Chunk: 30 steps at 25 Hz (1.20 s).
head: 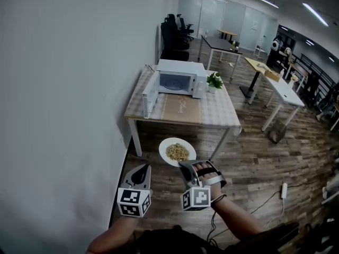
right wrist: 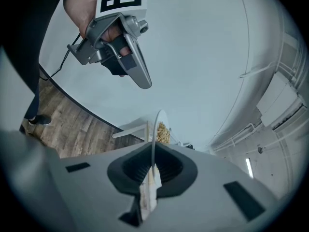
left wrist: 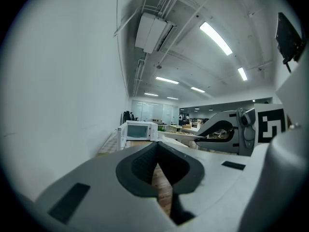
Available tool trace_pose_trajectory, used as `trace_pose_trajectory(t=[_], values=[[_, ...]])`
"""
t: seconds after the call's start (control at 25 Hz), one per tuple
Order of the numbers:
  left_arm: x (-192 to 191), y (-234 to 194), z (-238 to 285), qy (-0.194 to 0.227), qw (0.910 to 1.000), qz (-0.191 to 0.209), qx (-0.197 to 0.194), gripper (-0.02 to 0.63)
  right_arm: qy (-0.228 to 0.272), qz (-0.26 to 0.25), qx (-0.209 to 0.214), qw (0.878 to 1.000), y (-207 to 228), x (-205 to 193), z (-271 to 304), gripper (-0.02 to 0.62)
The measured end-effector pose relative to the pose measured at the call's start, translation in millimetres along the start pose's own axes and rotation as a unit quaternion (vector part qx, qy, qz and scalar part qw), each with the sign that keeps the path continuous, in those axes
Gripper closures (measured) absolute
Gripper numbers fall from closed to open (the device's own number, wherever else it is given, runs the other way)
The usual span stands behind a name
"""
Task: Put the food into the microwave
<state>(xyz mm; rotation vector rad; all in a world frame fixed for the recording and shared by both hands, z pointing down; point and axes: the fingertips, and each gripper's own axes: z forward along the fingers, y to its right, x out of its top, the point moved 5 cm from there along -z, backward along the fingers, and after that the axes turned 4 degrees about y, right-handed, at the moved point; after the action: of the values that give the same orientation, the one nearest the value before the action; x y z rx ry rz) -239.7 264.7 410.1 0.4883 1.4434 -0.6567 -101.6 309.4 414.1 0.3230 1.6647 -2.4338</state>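
Observation:
A white plate (head: pixel 177 152) heaped with yellowish food (head: pixel 178 152) hangs in the air in front of the table (head: pixel 212 115). My right gripper (head: pixel 184 164) is shut on its near rim. In the right gripper view the plate (right wrist: pixel 155 129) stands edge-on between the pads, with the food (right wrist: pixel 163 133) past them. The white microwave (head: pixel 180 80) stands at the table's far end, its door (head: pixel 150 94) swung open to the left. My left gripper (head: pixel 142 169) hangs shut and empty to the plate's left. The left gripper view shows the microwave (left wrist: pixel 138 129) far ahead.
A white wall (head: pixel 63 89) runs along the left. A small potted plant (head: pixel 214 80) stands right of the microwave. More desks (head: pixel 280 89) and black chairs (head: pixel 175 36) fill the room behind. A cable and power strip (head: pixel 284 190) lie on the wooden floor at right.

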Motion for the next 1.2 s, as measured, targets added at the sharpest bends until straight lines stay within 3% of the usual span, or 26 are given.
trace_pose_trajectory(t=[0.64, 1.2], values=[[-10.6, -36.2, -14.5, 0.011, 0.9996, -0.003, -0.028, 0.597, -0.031, -0.013, 0.002, 0.999, -7.6, 33.3, 17.4, 0.578], [5.2, -62.0, 23.3, 0.026, 0.9995, 0.004, -0.016, 0.597, -0.027, -0.081, -0.009, 0.996, 15.5, 28.6, 58.0, 0.578]])
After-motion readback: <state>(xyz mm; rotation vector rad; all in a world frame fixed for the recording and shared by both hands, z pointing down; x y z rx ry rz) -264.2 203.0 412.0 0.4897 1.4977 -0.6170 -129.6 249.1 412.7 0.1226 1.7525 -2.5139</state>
